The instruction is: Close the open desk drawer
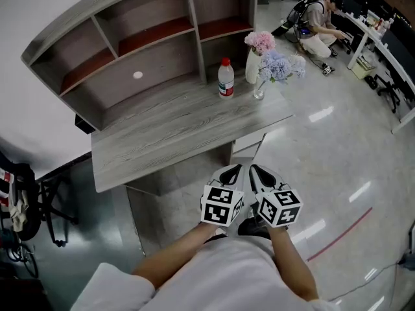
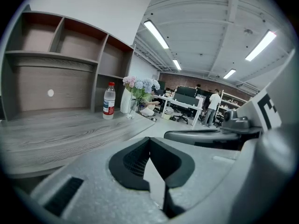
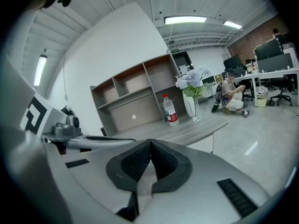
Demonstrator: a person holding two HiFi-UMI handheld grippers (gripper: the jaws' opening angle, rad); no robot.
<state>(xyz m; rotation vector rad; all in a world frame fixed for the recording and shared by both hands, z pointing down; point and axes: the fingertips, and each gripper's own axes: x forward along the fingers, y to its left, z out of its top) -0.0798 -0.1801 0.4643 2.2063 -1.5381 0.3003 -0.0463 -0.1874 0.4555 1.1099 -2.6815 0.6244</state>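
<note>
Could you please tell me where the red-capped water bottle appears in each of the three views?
Head view: bottle above centre, in the upper third.
Left gripper view: bottle left of centre, mid-height.
Right gripper view: bottle just right of centre.
Shared landmark: the white vase beside it.

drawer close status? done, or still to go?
Looks done, with a caveat: no drawer sticks out of the white drawer unit under the desk, though the desk hides most of it. In hand: nothing. The left gripper and right gripper are both shut and empty, side by side, short of the desk. Left: probably only a check that the front sits flush.
</note>
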